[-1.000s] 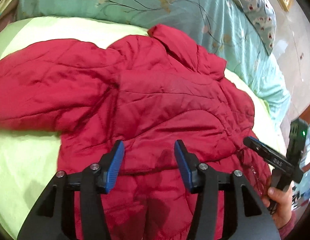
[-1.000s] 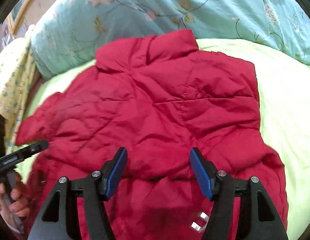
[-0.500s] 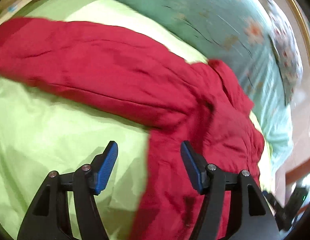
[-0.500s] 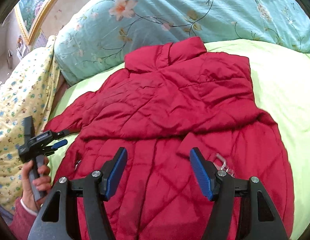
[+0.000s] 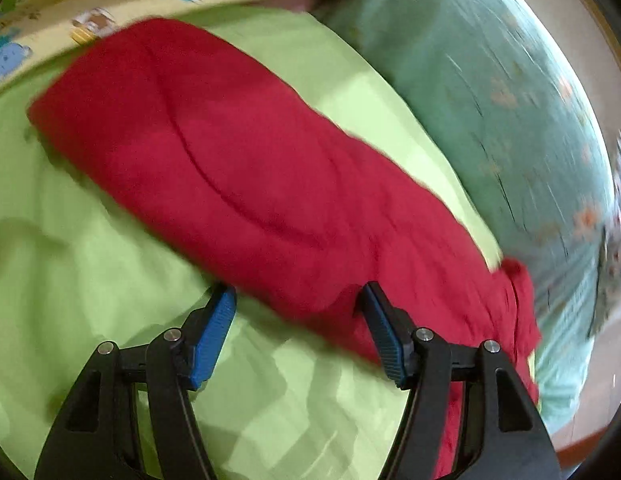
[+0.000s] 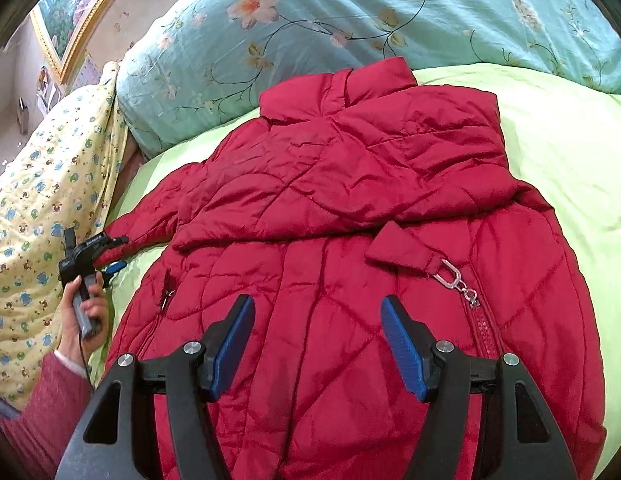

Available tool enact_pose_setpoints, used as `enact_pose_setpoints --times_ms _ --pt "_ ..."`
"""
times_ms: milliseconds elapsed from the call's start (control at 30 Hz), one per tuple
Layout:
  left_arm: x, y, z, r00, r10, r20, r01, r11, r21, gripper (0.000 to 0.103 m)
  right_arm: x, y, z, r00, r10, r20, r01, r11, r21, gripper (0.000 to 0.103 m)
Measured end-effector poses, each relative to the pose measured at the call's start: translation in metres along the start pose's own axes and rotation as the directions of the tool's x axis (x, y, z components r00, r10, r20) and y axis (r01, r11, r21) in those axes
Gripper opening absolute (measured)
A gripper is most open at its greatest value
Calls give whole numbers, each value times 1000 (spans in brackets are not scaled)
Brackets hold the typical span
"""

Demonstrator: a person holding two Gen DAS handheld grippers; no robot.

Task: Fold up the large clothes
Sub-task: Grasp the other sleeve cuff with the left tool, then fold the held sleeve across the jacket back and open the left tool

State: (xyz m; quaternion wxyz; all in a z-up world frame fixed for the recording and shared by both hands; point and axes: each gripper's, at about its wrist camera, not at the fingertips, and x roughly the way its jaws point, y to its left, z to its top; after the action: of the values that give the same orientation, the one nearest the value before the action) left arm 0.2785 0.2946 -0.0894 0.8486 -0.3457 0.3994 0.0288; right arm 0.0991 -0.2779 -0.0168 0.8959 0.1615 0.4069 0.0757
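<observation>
A red quilted jacket [image 6: 350, 220] lies on the green bed sheet [image 6: 570, 152], collar toward the pillows, its right sleeve folded across the chest. Its left sleeve [image 5: 230, 168] stretches out over the sheet in the blurred left wrist view. My left gripper [image 5: 296, 320] is open, its blue pads straddling the sleeve's near edge; it also shows at the sleeve's cuff in the right wrist view [image 6: 110, 252]. My right gripper [image 6: 318, 336] is open and empty above the jacket's lower front.
A teal floral pillow [image 6: 350, 20] lies along the head of the bed. A yellow patterned quilt [image 6: 42, 200] lies at the left side. A metal zipper pull [image 6: 450, 276] lies on the jacket's front. A framed picture [image 6: 78, 12] hangs on the wall.
My left gripper has swung left from the jacket's body out along the left sleeve to its cuff end. My right gripper has drawn back, so more of the jacket shows.
</observation>
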Motion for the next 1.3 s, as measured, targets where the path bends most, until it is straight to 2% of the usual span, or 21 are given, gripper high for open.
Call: enact_pose_setpoints --times_ms 100,233,267,300,367,400,500,700,800,933,1100,1300 --pt "-1 15 19 998 34 49 -32 999 -42 64 -4 0 -3 1000 -1 -2 1 1000 -1 67" --pt "-3 29 37 996 45 78 -38 995 -90 64 -8 -1 -4 1000 -2 -4 2 1000 1 67" --pt "-3 27 39 995 53 85 -46 996 -80 55 -9 -1 -4 1000 -2 -3 2 1000 2 67" --pt "-4 24 39 994 59 91 -53 996 -68 41 -10 -1 -4 1000 -3 -1 3 1000 1 67" --pt "-9 12 37 992 61 107 -60 998 -15 24 -12 0 -4 1000 0 4 0 1000 3 67" --pt "-12 11 38 992 54 112 -54 999 -5 17 -13 0 -4 1000 1 5 -1 1000 3 67" --pt "-32 -2 36 989 10 147 -17 999 43 11 -16 2 -3 1000 4 9 -4 1000 -1 67" --pt "-71 -62 16 972 -123 199 83 977 196 11 -24 0 1 999 28 24 -28 999 15 67" --pt "-86 -98 -3 960 -211 186 152 946 286 11 -28 -3 2 999 40 27 -41 999 34 67" --pt "-89 -139 -28 943 -305 131 240 899 365 11 -33 -8 3 999 43 31 -44 998 55 67" --pt "-83 -186 -63 930 -365 41 309 839 449 11 -38 -20 3 998 44 40 -47 995 83 67" --pt "-76 -239 -111 903 -425 -61 391 758 522 11 -43 -37 3 997 58 45 -63 990 129 69"
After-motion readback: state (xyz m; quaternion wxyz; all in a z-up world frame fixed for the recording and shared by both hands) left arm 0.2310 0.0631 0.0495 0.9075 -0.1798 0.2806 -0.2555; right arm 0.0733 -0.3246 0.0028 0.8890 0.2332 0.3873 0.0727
